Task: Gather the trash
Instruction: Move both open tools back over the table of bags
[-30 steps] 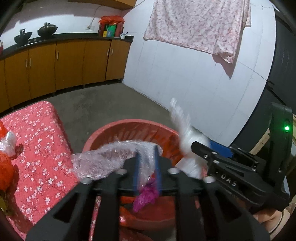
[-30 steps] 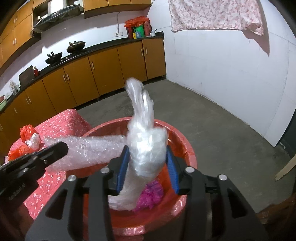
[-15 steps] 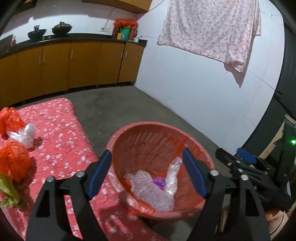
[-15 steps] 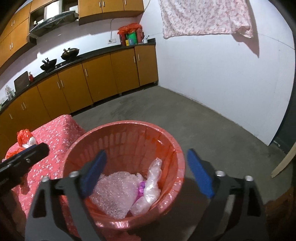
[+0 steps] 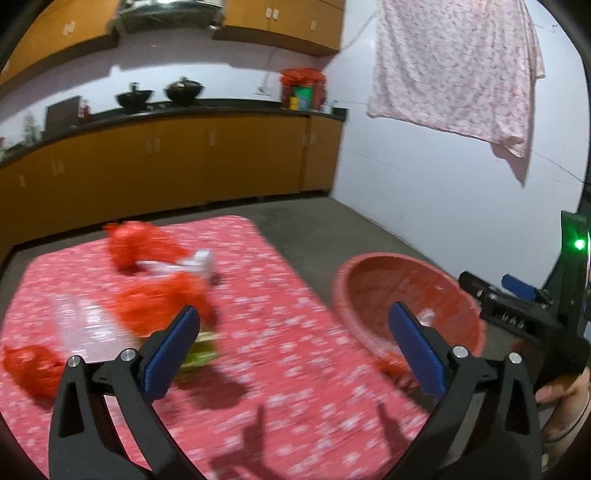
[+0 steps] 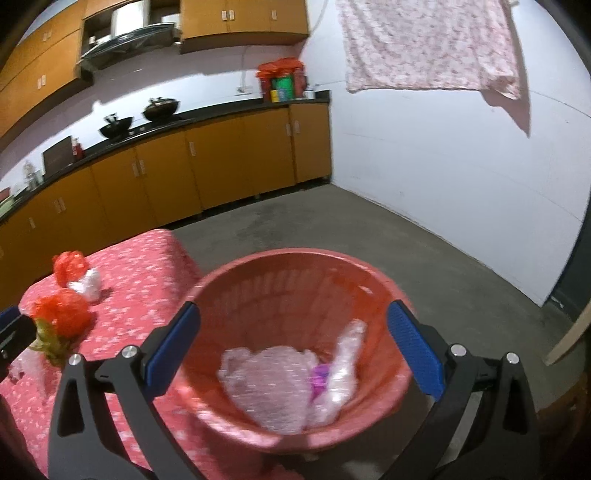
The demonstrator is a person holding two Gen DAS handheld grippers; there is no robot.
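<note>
Trash (image 5: 159,302) lies loose on the red-clothed surface (image 5: 280,369), beside the basket (image 6: 295,266). Left claw (image 5: 291,347) is opening, empty; right claw (image 6: 291,347) gapes empty. Flimsy bags could slip out.

Kitchen rm: orange-brown wooden base cabinets (image 6: 192,166) w/ black countertop (image 6: 207,114), matching upper cabinets (image 6: 243,16); plain white wall (image 6: 424,177), pink floral cloth (image 6: 428,44) hung on it; grey concrete floor (image 6: 332,221).
</note>
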